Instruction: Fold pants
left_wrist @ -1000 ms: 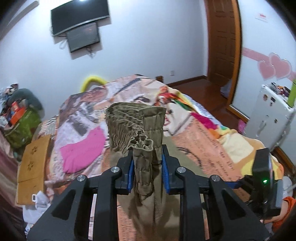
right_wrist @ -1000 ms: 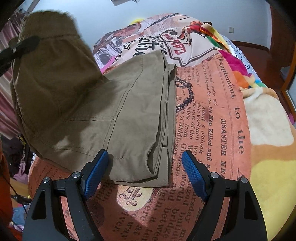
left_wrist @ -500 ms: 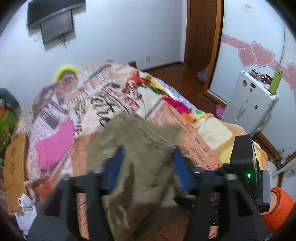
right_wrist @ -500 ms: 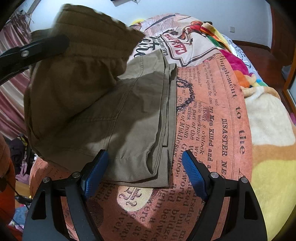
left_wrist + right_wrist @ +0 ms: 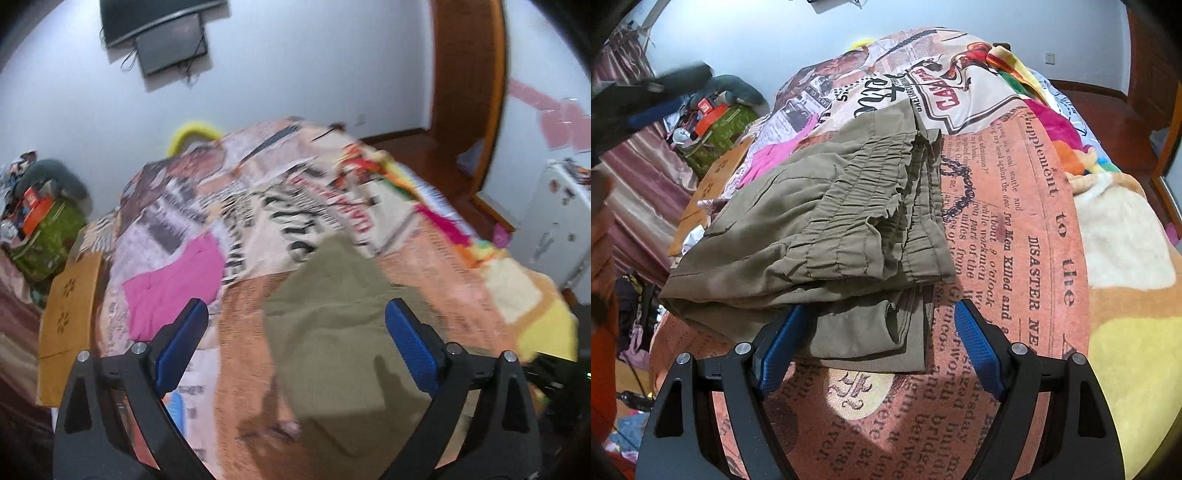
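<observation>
Pants (image 5: 827, 229): olive-brown, lying folded on the bed (image 5: 1052, 387), elastic waistband (image 5: 871, 206) laid over the leg layers.
Location: near the bed's front edge, on the orange newspaper-print blanket (image 5: 1008, 236); directly ahead of the right tongs.
Fold state: by the look of it, the waist half has been brought over the legs; the stack reads as 2 main layers, with leg hems (image 5: 882, 343) sticking out below the upper layer.
Left tongs (image 5: 295, 343): spread wide, nothing between the blue pads; above the pants in a blurred view.
Right tongs (image 5: 875, 350): spread wide, empty; left pad at the near edge of the pants, contact uncertain; right pad over bare blanket.
Handling: likely light, soft and limp; cloth will sag and shift layers if lifted by 1 corner. Gathered waistband is thicker and should give the firmest bite.
Where to take hold: probably the waistband edge or the near hems, pinching all layers together.
Risk: upper layer sliding off square; hems remain uneven.
Other items: pink cloth (image 5: 173, 284) on the bed, well apart from the pants; cardboard box (image 5: 70, 325) beside the bed.
</observation>
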`<state>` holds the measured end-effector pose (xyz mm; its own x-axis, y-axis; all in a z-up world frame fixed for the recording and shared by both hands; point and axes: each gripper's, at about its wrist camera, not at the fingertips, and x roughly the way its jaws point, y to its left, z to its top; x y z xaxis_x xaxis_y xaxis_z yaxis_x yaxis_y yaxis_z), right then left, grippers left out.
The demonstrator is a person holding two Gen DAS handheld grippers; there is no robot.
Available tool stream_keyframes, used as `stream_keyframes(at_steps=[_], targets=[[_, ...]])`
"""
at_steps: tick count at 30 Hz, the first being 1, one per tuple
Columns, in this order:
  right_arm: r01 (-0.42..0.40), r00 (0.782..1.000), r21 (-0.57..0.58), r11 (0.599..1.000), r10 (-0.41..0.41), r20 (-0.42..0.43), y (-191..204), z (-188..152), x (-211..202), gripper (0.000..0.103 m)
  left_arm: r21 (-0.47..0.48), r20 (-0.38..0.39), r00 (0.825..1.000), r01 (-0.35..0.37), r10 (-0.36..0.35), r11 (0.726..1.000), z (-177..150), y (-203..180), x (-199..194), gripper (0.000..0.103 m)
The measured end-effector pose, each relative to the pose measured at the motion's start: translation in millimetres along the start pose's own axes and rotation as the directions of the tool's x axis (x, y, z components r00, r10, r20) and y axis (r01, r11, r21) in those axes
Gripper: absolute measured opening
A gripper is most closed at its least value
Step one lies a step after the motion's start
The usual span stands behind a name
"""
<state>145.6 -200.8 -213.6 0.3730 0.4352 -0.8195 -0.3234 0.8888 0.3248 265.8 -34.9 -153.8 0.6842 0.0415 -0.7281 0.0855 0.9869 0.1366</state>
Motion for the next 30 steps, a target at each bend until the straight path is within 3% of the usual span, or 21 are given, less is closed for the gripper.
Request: stream_keyframes(at_steps=[3, 9, 11, 14, 18, 22, 24, 30], targets=[[0.013, 1.0, -0.005, 1.0, -0.013, 0.006, -0.3, 0.8, -3.5, 0.079, -0.029, -0.068, 0.996, -0.053, 0.051, 0.998, 10.7, 24.0, 37.9, 0.097], [0.036, 0.999, 0.005, 0.999, -0.036, 0.015, -5.2, 3.3, -9.4, 0.079, -0.043, -0.205, 0.978, -0.033, 0.024, 0.999, 19.9, 43.6, 105.4, 0.097], [0.043, 0.999, 0.012, 0.999, -0.043, 0.02, -7.4, 4.3, -11.2, 0.079, -0.033, -0.262, 0.965, -0.022, 0.013, 0.999, 19.0, 42.9, 132.7, 0.097], [0.051, 0.998, 0.022, 0.998, -0.051, 0.022, -10.1, 5.5, -12.5, 0.079, -0.004, -0.315, 0.947, -0.068, 0.064, 0.998, 13.5, 36.6, 165.6, 0.097], [0.072, 0.997, 0.018, 0.997, -0.073, 0.014, -14.2, 7.3, -13.3, 0.079, 0.036, -0.394, 0.917, -0.05, 0.06, 0.998, 0.5, 28.0, 200.1, 0.097], [0.087, 0.996, 0.027, 0.996, -0.087, 0.017, -19.2, 9.4, -17.0, 0.079, 0.163, -0.371, 0.908, -0.144, 0.196, 0.976, -21.3, 19.4, 215.1, 0.103], [0.093, 0.995, 0.034, 0.995, -0.094, 0.022, -20.6, 9.8, -19.1, 0.079, 0.17, -0.338, 0.919, -0.15, 0.201, 0.974, -26.9, 21.4, 208.8, 0.103], [0.106, 0.993, 0.04, 0.994, -0.108, 0.042, -19.3, 8.1, -25.4, 0.079, 0.157, -0.354, 0.913, -0.155, 0.202, 0.975, -41.8, 40.9, 187.1, 0.103]])
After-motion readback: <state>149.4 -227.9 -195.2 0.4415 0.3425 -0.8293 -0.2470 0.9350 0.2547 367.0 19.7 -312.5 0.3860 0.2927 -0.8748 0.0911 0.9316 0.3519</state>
